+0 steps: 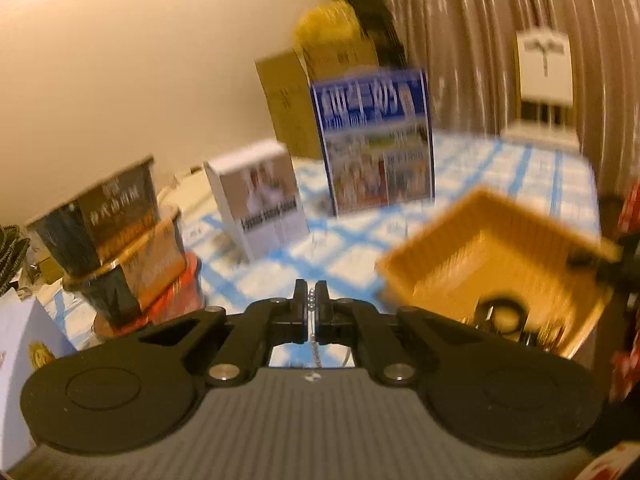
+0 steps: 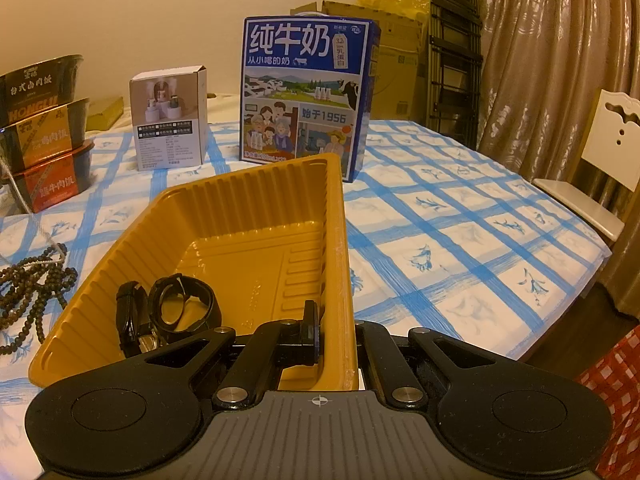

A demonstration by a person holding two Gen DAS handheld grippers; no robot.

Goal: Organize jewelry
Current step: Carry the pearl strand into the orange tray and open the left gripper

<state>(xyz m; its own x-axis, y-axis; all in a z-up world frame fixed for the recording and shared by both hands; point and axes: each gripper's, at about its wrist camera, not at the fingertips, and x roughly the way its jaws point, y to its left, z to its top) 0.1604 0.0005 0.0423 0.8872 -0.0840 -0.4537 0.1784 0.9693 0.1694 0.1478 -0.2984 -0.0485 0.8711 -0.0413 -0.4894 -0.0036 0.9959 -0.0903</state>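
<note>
My left gripper [image 1: 311,304] is shut on a thin silver chain [image 1: 311,332] that hangs down between its fingers, held above the table left of the yellow tray [image 1: 500,256]. My right gripper [image 2: 332,332] is shut on the yellow tray's right wall [image 2: 336,256], one finger inside, one outside. In the tray lie a black watch [image 2: 184,308] and a black band [image 2: 128,320]. A dark bead necklace [image 2: 32,288] lies on the tablecloth left of the tray. The left wrist view is motion-blurred.
On the blue-checked tablecloth [image 2: 460,240] stand a blue milk carton box [image 2: 308,96], a small white product box [image 2: 170,116] and stacked instant-meal bowls [image 2: 44,132]. Cardboard boxes [image 2: 396,64] and a curtain stand behind. A white chair [image 2: 600,160] is at the right.
</note>
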